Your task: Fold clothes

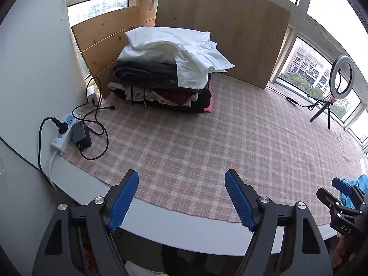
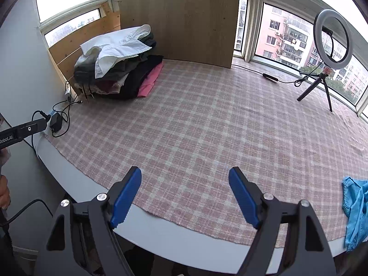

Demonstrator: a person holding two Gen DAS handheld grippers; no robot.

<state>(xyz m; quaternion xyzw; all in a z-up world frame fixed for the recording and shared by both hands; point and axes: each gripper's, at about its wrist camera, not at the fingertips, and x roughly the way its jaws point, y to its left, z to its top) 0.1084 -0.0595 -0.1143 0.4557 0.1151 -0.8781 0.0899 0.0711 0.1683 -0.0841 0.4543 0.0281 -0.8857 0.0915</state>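
A stack of folded clothes (image 1: 165, 85) (image 2: 119, 78) stands at the far left of the plaid-covered table, with a white shirt (image 1: 184, 50) (image 2: 115, 48) loosely folded on top. A crumpled blue garment (image 2: 355, 209) (image 1: 362, 181) lies at the table's right front edge. My left gripper (image 1: 181, 177) hangs open over the near edge with only plaid cloth between its blue pads. My right gripper (image 2: 185, 172) is open too, holding nothing, left of the blue garment. In the left wrist view, one blue pad (image 1: 342, 185) of the right gripper shows at the far right.
The pink plaid cloth (image 1: 207, 138) (image 2: 207, 119) covers a white table. A power strip (image 1: 61, 133), a black adapter (image 1: 81, 135) and cables lie at the left edge. Wooden boards (image 1: 220, 27) lean behind the stack. A ring light on a tripod (image 2: 332, 39) stands far right.
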